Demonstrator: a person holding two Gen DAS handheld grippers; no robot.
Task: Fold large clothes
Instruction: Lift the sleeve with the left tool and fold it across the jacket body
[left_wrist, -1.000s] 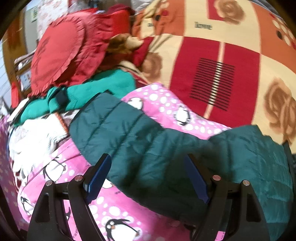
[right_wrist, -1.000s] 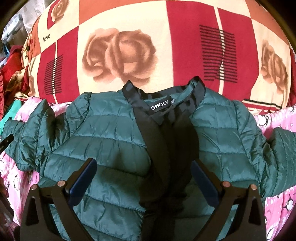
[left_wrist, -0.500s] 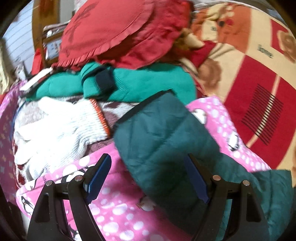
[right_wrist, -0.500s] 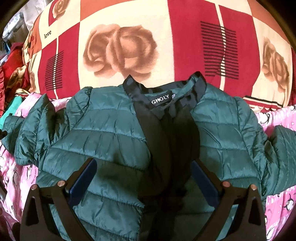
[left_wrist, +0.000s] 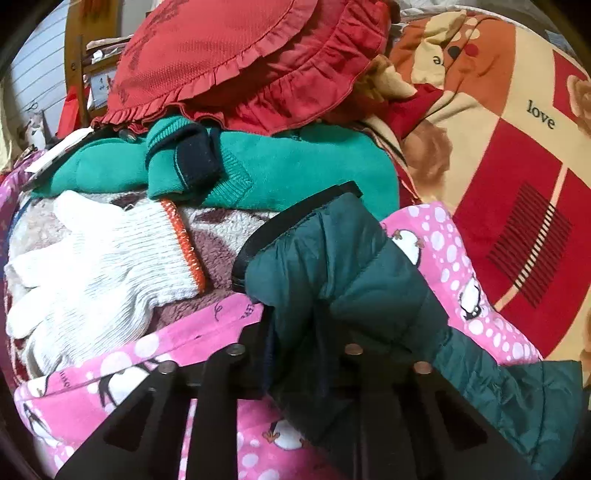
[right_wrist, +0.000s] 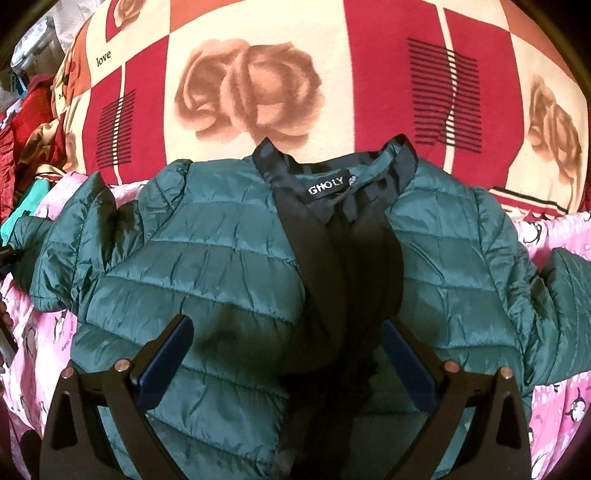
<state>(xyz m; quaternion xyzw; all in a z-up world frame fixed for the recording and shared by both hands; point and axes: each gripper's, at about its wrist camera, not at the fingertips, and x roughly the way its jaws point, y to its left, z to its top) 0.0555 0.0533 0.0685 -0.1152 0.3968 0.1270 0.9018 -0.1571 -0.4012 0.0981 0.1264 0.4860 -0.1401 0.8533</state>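
Left wrist view: left gripper (left_wrist: 306, 354) clamped on the cuff end of 1 sleeve (left_wrist: 332, 266) of the green quilted jacket (right_wrist: 229, 266), which lies front-up and spread on the pink penguin sheet (left_wrist: 454, 258). Right gripper (right_wrist: 284, 354), jaws apart, hovers over the jacket's chest, holding nothing. Hazards, as judged: slick padded fabric may slide out of the pinch when the sleeve is carried inward; the sheet may be caught along with it (cannot tell); the white knit glove (left_wrist: 92, 273) and green sweater (left_wrist: 288, 166) lie close and could be dragged.
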